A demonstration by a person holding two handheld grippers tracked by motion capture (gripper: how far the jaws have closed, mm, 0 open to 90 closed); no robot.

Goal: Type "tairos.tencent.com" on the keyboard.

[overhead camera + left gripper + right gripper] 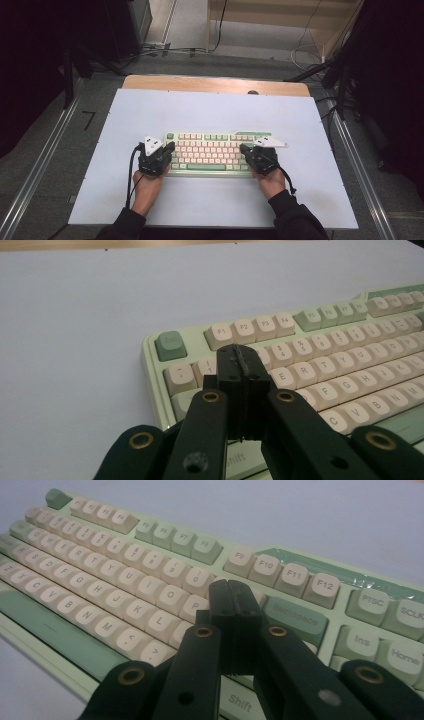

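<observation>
Keyboard [210, 152]: matt plastic, smooth cream and mint keycaps, glossy green strip top right. Counter [215, 112]: smooth matt white sheet over wood. Fingers [235, 625]: matt black ribbed plastic, brass rivets.

A lab-like recording space: white table [210, 107] between floor rails [37, 170], loose cables [165, 50] behind.

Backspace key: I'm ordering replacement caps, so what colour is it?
The Backspace key is muted green, clearest in the right gripper view.
</observation>
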